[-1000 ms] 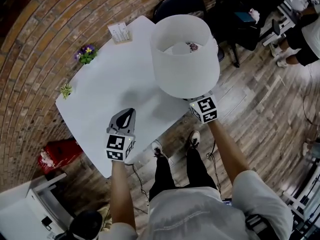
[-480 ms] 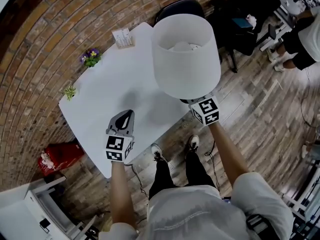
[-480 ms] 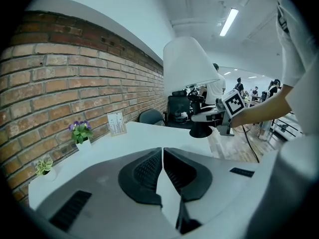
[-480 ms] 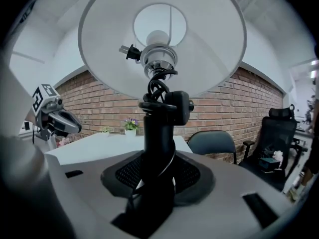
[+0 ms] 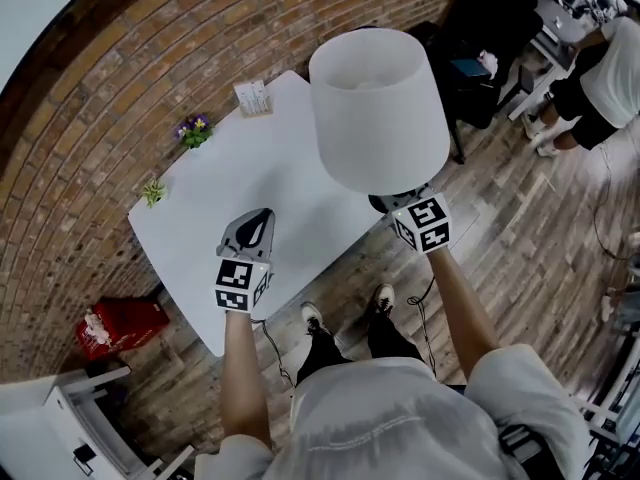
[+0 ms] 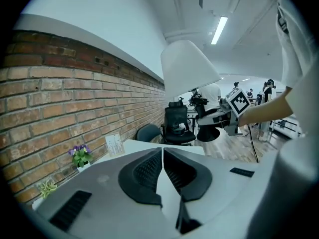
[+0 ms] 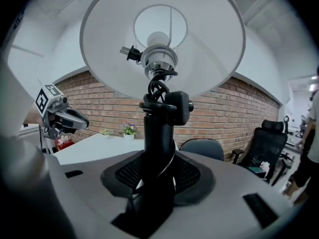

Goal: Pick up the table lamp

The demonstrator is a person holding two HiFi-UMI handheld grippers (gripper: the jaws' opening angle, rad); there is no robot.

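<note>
Right claw (image 7: 157, 176) is clamping the table lamp (image 5: 380, 118) by its black stem (image 7: 158, 133) at upper right, left claw (image 6: 162, 171) is idling closed, and that top-heavy shade (image 7: 214, 39) is threatening to swivel the lamp in the grip.

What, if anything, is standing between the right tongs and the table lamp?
Nothing visible does. The right tongs are shut on the table lamp, at its black stem below the white shade. The left tongs are shut, empty, apart from it.

One table lamp (image 5: 378, 108) was in view, two grippers were there, a left gripper (image 6: 162, 156) and a right gripper (image 7: 155, 178), one white table (image 5: 230, 183), two small potted plants (image 5: 195, 128), one card stand (image 5: 253, 98), two dark chairs (image 6: 178, 123), one red container (image 5: 120, 328).
</note>
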